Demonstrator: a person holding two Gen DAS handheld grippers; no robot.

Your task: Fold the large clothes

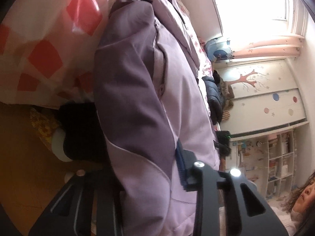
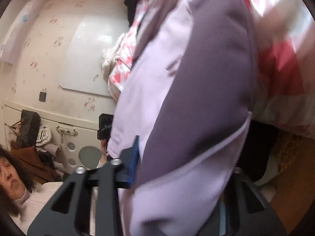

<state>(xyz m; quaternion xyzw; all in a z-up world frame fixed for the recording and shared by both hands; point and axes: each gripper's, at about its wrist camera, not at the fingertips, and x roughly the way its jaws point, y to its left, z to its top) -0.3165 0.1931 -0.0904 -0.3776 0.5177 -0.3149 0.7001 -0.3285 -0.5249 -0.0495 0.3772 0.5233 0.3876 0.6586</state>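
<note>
Both my left tool (image 1: 145, 179) and right tool (image 2: 177, 169) clamp the padded jacket (image 1: 137, 98): soft, bulky, slippery; I grip seams.

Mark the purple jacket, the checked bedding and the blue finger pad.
purple jacket (image 1: 137, 102), left wrist view, dark purple panel.
checked bedding (image 1: 45, 59), left wrist view, a red square of the print.
blue finger pad (image 2: 134, 161), right wrist view, pad face against the jacket.
</note>
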